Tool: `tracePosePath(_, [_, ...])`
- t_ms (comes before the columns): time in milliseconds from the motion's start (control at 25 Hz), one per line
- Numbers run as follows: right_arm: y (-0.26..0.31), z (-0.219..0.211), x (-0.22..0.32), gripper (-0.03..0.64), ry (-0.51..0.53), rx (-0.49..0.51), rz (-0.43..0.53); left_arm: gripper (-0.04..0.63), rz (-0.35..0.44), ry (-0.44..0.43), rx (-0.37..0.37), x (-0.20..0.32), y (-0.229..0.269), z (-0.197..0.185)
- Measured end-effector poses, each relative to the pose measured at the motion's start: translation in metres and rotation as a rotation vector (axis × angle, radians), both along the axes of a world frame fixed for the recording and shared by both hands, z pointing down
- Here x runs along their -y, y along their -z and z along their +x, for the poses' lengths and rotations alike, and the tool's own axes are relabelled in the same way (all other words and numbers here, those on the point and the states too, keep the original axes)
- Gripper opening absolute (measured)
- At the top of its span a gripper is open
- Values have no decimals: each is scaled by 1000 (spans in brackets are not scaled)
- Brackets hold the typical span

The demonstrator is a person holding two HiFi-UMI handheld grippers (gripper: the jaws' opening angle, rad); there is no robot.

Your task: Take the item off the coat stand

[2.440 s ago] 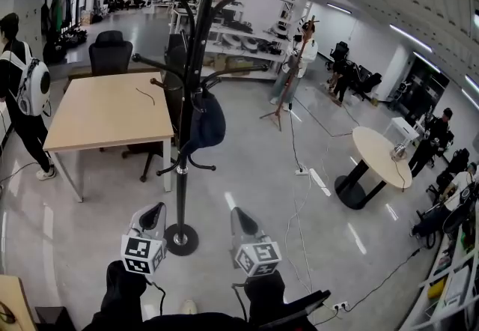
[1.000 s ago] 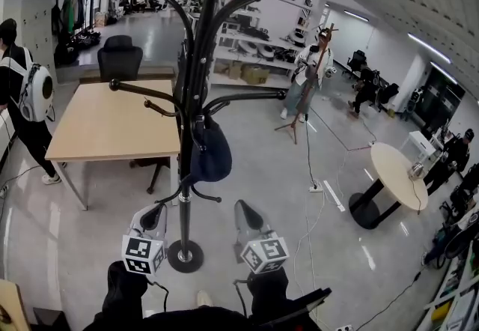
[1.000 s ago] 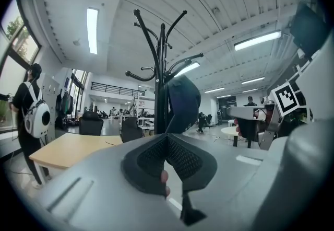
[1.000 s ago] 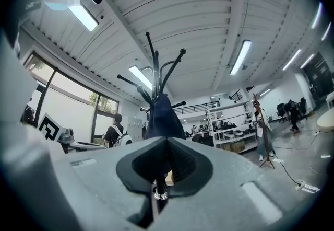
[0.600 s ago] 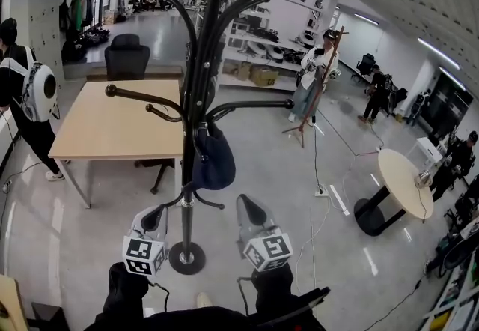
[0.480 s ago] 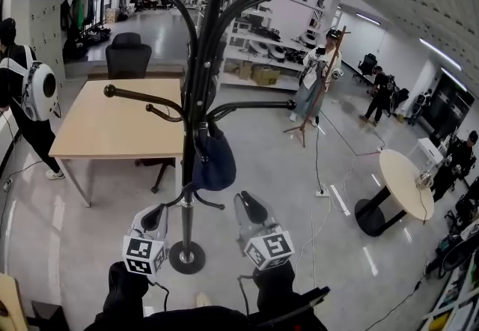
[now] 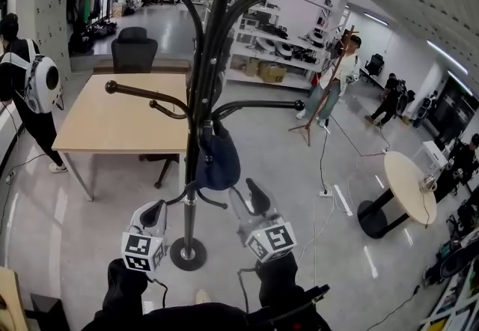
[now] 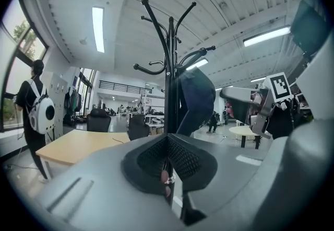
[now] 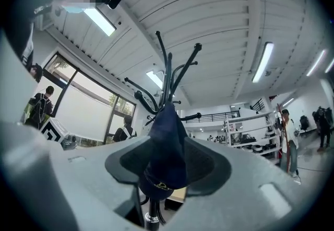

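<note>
Approach step. Our right gripper (image 7: 249, 198) fingers have just been opening and are spread near the navy cap (image 7: 217, 165), which hangs on the coat stand (image 7: 196, 97). Left gripper (image 7: 152, 213) fingers pressed together, empty. Next we should advance, pinch, unhook.

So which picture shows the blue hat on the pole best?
The right gripper view: the dark blue cap hangs large and centred there, straight ahead. The head view shows it smaller, from above, on the coat stand. The left gripper view shows it off-centre and partly hidden.
</note>
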State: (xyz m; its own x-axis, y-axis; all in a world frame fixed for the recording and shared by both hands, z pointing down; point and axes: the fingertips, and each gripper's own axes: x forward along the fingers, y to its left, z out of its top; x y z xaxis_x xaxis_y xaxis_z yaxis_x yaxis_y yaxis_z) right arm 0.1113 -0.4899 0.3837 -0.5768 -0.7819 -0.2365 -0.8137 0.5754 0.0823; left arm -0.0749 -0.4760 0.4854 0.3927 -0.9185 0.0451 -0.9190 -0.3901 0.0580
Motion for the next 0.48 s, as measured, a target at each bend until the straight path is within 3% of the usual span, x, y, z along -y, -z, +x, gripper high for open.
tracePosePath(480, [3, -23, 12, 334, 90, -4, -16, 3, -12, 15, 1, 1, -1, -5])
